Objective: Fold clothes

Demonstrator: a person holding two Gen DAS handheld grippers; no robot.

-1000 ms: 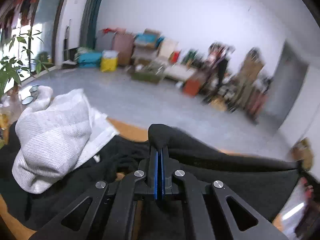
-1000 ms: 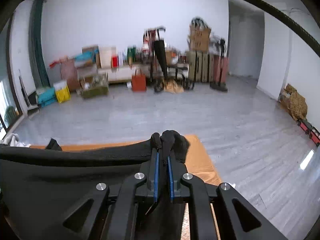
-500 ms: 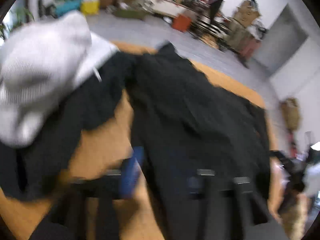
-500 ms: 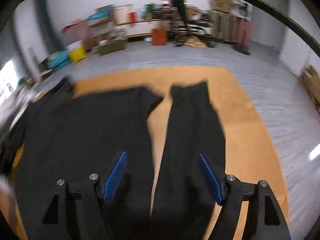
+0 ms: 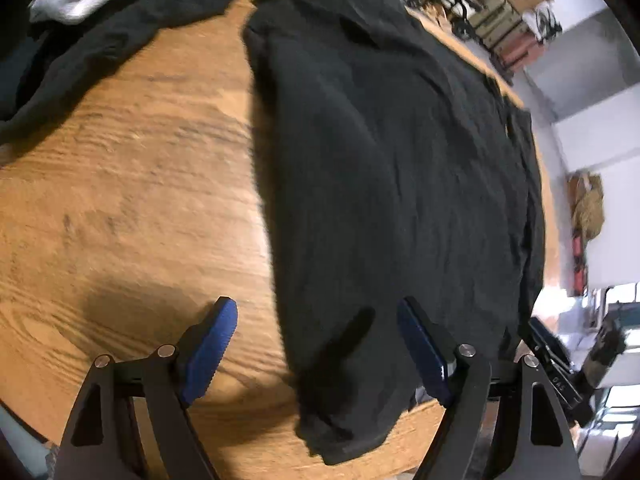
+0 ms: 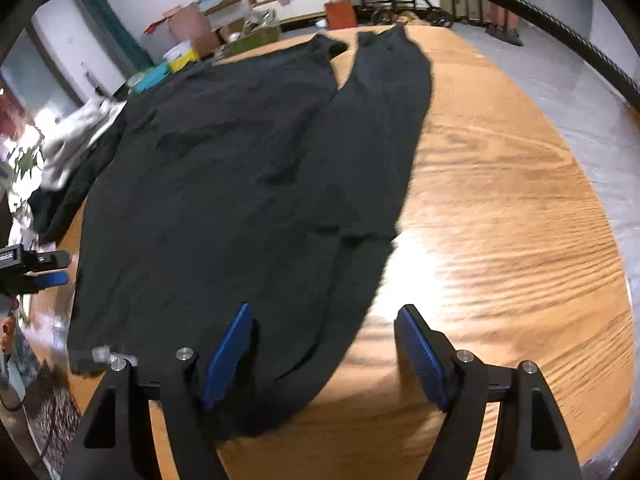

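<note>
Black cloth fills both my wrist views: a long-sleeved black top point(image 6: 224, 184) lies spread flat on the wooden bench point(image 6: 500, 216), its hem at the near edge and its collar end far from me. My left claw point(image 5: 316, 344) is parting its blue pads point(image 5: 208, 348) with nothing pinched; the near left corner of the hem sits in the gap, untouched. My right claw point(image 6: 324, 344) stands released too, straddling the near end of the right sleeve point(image 6: 384, 128), which lies alongside the body and runs away towards the far edge.

As I judge it, the step in hand is taking a fresh hold for the first fold. To do it well I would bring each claw low enough that one pad slides under the fabric, bite only the edge I mean to move, and match the two sides so the fold line runs straight. The sleeve should probably fold in over the body first. Thin knit like this may bunch, so I would lift gently.

Beyond the top, on the left, a second dark garment point(image 5: 100, 40) and a pale grey one point(image 5: 76, 4) sit heaped.

Any lettering is too small and blurred to read, including the white marks on the other claw's housing.
</note>
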